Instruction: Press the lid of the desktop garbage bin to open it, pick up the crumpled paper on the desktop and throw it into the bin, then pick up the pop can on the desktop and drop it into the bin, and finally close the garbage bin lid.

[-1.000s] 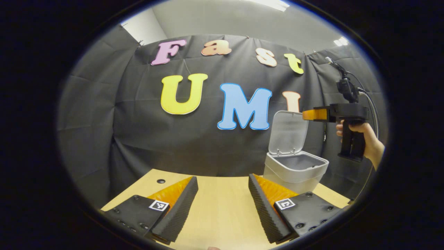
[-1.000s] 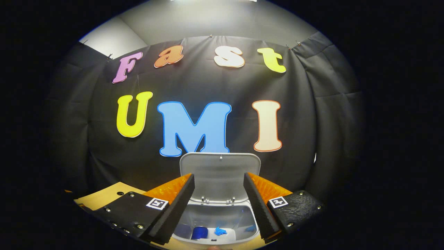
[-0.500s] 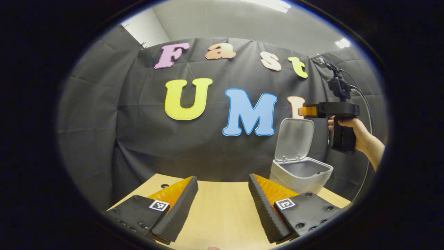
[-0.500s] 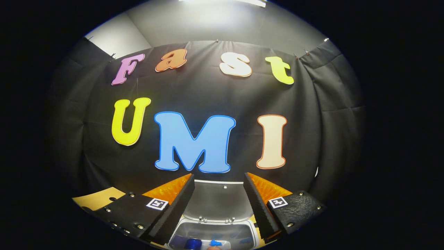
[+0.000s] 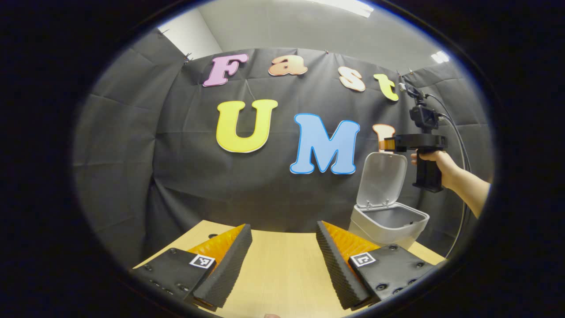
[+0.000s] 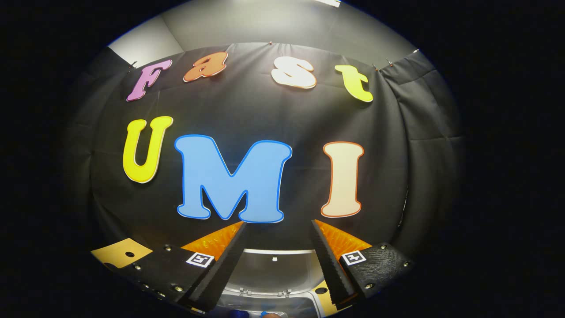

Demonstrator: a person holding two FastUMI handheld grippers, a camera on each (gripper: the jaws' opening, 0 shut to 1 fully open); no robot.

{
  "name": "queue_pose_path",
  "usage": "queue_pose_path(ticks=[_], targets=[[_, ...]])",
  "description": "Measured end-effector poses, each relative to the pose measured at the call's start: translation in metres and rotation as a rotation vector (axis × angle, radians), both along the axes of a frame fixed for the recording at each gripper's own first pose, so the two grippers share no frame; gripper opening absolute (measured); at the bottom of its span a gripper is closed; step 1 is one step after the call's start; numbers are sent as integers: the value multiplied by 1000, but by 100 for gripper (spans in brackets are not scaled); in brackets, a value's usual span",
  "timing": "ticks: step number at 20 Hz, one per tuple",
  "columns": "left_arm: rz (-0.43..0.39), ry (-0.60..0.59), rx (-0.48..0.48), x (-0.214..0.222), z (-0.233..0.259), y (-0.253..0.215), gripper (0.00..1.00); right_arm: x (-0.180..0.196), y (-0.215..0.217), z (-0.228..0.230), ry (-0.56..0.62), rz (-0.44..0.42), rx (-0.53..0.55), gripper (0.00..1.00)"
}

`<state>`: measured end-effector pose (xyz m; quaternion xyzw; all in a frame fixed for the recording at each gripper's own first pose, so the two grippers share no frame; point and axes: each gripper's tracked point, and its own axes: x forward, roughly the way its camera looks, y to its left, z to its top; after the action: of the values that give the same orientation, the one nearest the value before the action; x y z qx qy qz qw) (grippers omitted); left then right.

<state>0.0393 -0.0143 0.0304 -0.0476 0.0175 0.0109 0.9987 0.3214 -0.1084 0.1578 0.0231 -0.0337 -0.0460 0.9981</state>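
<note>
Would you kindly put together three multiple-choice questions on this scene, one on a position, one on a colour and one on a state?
1. Where is the right gripper in the left gripper view?
A. Level with the top edge of the raised lid
B. Resting on the table
C. Inside the bin

2. What colour is the bin?
A. Red
B. Light grey
C. Green

3. How is the lid standing?
A. Shut flat
C. Lying on the table
B. Raised open

Answers:
1. A, since a hand holds it in the air by the lid's top edge.
2. B, since the body and lid are both pale grey.
3. B, since the lid stands up from its hinges and the bin's mouth is uncovered.
</note>
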Motion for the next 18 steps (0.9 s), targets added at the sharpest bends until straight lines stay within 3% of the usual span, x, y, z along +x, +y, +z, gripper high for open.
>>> queue_pose_path(ticks=[3, 10, 18], targets=[[15, 0, -7, -2, -2, 5, 96, 9, -1, -4, 23, -3, 2, 90], [25, 5, -11, -5, -7, 9, 96, -22, 3, -19, 133, 61, 100, 90], [-30, 9, 25, -2, -14, -13, 95, -73, 11, -47, 198, 66, 23, 90]])
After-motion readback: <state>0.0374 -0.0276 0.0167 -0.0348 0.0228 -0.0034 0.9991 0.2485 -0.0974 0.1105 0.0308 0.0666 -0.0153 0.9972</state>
